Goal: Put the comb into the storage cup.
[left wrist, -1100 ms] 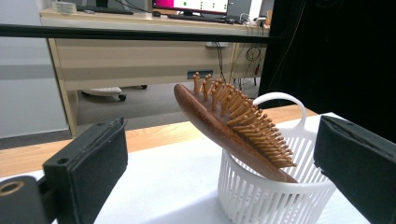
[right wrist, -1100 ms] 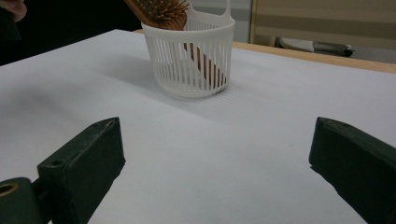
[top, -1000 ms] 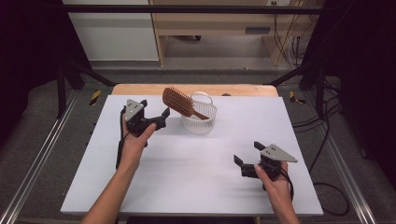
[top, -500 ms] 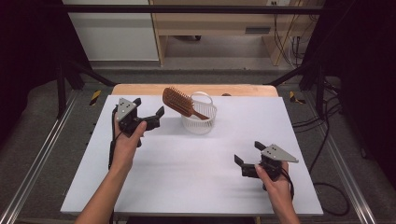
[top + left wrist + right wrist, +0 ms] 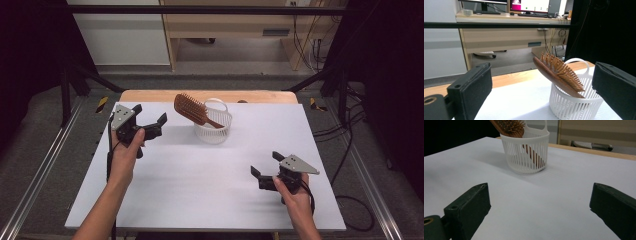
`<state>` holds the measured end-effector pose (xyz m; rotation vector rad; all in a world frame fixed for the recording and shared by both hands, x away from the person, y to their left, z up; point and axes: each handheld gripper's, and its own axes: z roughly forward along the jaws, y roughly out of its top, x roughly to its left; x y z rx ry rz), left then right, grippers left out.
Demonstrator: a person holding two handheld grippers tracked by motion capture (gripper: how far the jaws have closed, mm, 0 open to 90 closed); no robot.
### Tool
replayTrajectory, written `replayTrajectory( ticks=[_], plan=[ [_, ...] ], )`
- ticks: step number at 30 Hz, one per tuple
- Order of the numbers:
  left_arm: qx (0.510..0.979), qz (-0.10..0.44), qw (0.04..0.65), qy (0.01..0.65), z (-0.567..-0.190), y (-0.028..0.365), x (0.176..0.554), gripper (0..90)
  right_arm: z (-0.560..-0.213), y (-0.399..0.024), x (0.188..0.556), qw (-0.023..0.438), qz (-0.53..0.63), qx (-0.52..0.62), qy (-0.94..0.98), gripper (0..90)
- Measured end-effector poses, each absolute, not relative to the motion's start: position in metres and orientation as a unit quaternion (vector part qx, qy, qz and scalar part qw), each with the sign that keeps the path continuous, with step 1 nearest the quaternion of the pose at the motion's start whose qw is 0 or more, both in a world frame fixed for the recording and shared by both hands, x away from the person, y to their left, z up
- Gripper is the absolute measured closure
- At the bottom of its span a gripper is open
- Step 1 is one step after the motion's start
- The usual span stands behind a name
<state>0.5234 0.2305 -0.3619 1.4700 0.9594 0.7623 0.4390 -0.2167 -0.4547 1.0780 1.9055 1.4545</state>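
Right gripper (image 5: 264,169) low in the frame's lower right, jaws spread wide, nothing between them, parked over the white table (image 5: 200,190). Up at the left, the left gripper (image 5: 150,120) hangs with its jaws wide apart too, holding nothing, just beside the brush. Beyond, upper centre, the wooden brush (image 5: 192,109) stands tilted, handle down in the white basket (image 5: 215,131).
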Motion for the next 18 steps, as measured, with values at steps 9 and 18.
replayTrajectory(
  ticks=[9,18],
  plan=[
    [0.623,0.329,0.575,0.417,-0.357,0.245,0.519,2.8,-0.454,-0.217,0.438,0.255,0.537,0.396,0.7,3.3],
    [0.629,0.332,0.573,0.408,-0.349,0.252,0.51,2.7,-0.454,-0.217,0.438,0.256,0.537,0.395,0.7,3.3]
  ],
)
